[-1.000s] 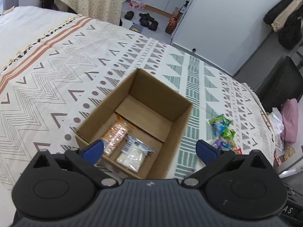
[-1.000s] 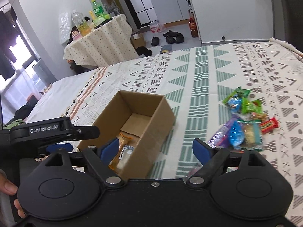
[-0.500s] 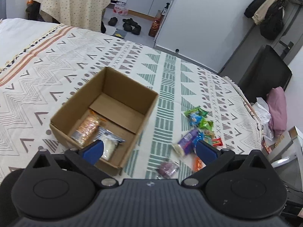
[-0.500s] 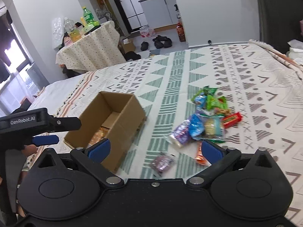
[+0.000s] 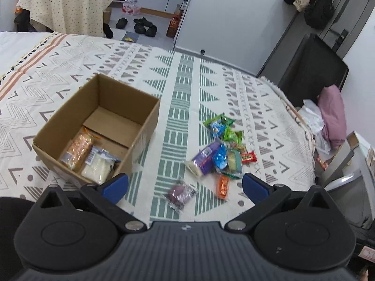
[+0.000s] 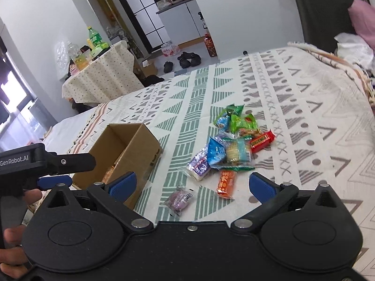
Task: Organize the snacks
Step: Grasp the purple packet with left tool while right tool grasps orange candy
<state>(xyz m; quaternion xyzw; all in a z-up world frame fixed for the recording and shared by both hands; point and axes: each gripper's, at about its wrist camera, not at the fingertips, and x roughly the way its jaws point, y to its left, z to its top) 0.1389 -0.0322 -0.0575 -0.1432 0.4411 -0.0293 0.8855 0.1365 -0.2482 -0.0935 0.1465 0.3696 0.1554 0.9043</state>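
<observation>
An open cardboard box (image 5: 150, 114) (image 6: 145, 145) stands on the patterned bedspread, holding an orange snack pack (image 5: 77, 148) and a white one (image 5: 97, 166). A pile of loose snacks (image 5: 222, 152) (image 6: 234, 149) lies to its right, with a purple pack (image 5: 180, 193) (image 6: 179, 197) and an orange bar (image 5: 222, 186) (image 6: 226, 182) nearest me. My left gripper (image 5: 185, 187) is open and empty, above the bed's near edge. It also shows from the side in the right wrist view (image 6: 55, 168). My right gripper (image 6: 192, 183) is open and empty, near the purple pack.
The bedspread (image 5: 182, 89) covers the bed. A cloth-covered table (image 5: 68, 2) with bottles (image 6: 95, 38) stands beyond the bed, with shoes (image 5: 140, 24) on the floor. A dark chair (image 5: 311, 68) and a pink cushion (image 5: 334, 114) are at the right.
Both grippers have pulled back and shifted right, away from the box. The snack pile now lies between the fingers in both views. Both stay open and empty.
</observation>
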